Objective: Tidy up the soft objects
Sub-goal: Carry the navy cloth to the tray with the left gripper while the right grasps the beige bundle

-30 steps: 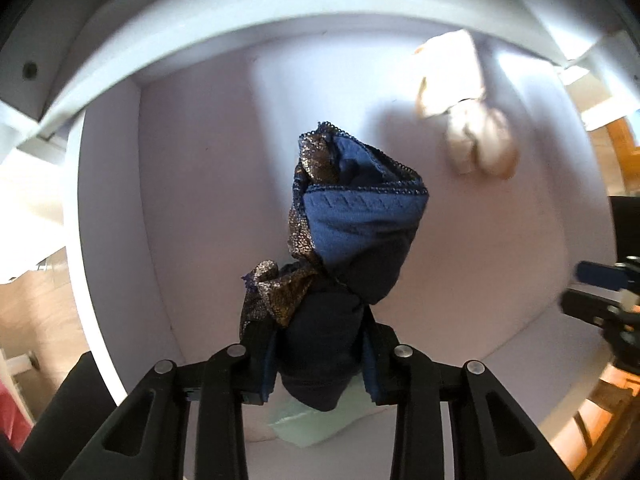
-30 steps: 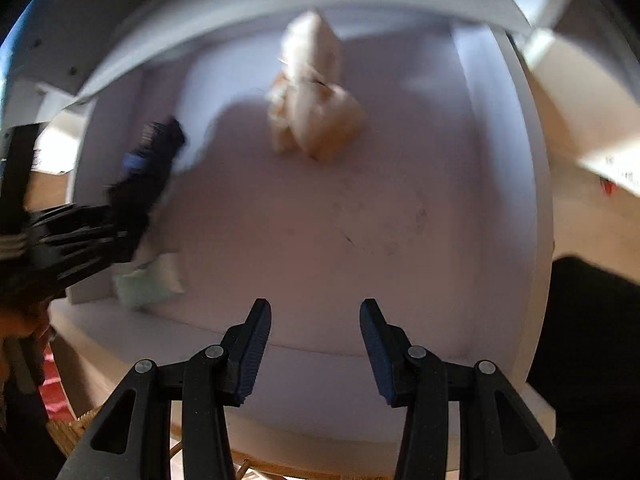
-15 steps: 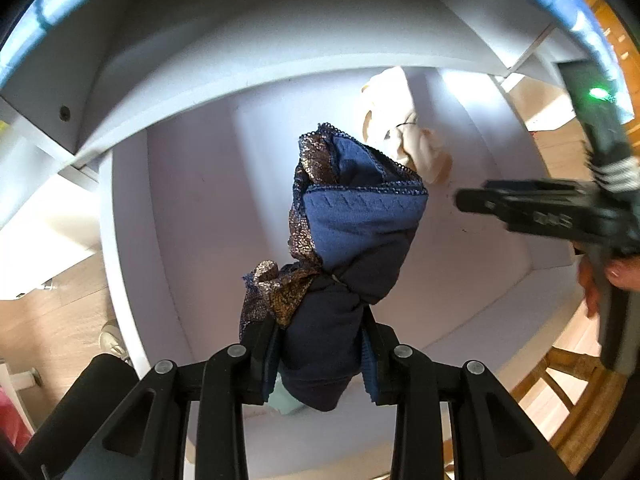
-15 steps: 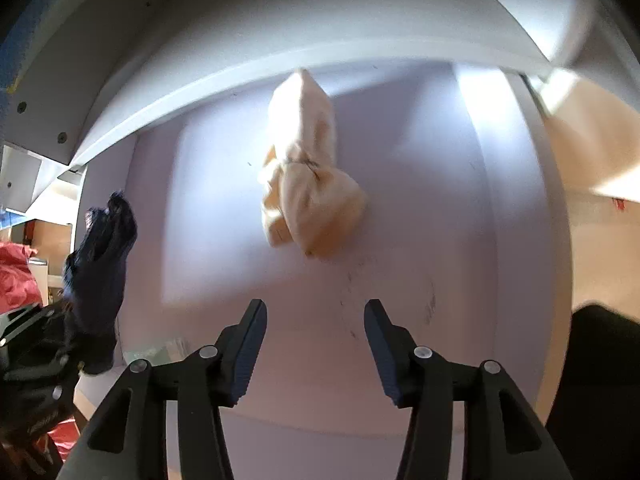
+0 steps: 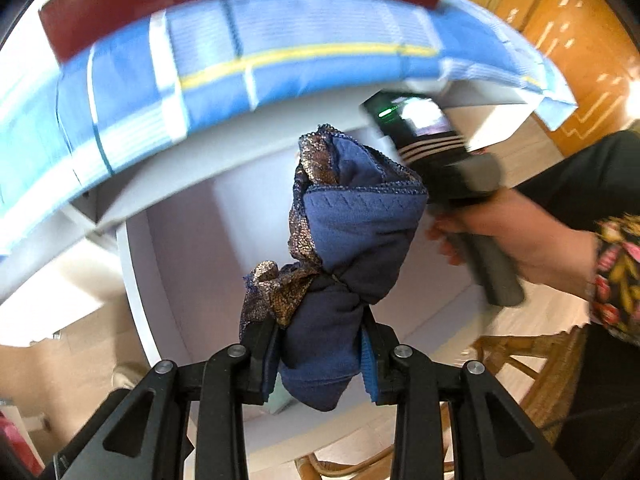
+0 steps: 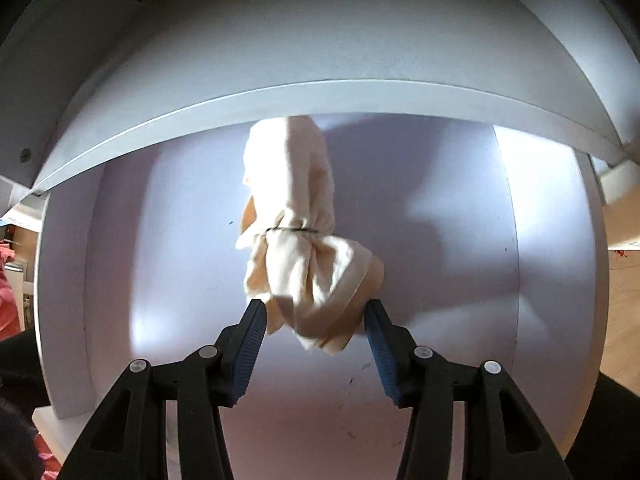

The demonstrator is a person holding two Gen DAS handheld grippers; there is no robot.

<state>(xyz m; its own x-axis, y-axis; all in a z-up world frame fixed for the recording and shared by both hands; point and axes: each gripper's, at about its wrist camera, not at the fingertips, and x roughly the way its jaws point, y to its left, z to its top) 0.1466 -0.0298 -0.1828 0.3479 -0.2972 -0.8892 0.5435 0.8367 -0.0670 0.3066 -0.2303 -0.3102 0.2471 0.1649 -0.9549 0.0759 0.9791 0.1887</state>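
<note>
surface: white shelf [image 6: 460, 380] inside white cabinet | on it: cream cloth bundle [image 6: 304, 240], tied mid-length with thin dark band, lying lengthwise toward back | scuff marks at front

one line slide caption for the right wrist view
Open right gripper straddles a tied cream cloth bundle on the white shelf.

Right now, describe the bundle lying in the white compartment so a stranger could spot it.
Look inside the white compartment, on its floor. The cream bundle lies between the right gripper's open fingers. It is pale cloth cinched by a thin dark band, unlike the navy bundle in the left gripper.
</note>
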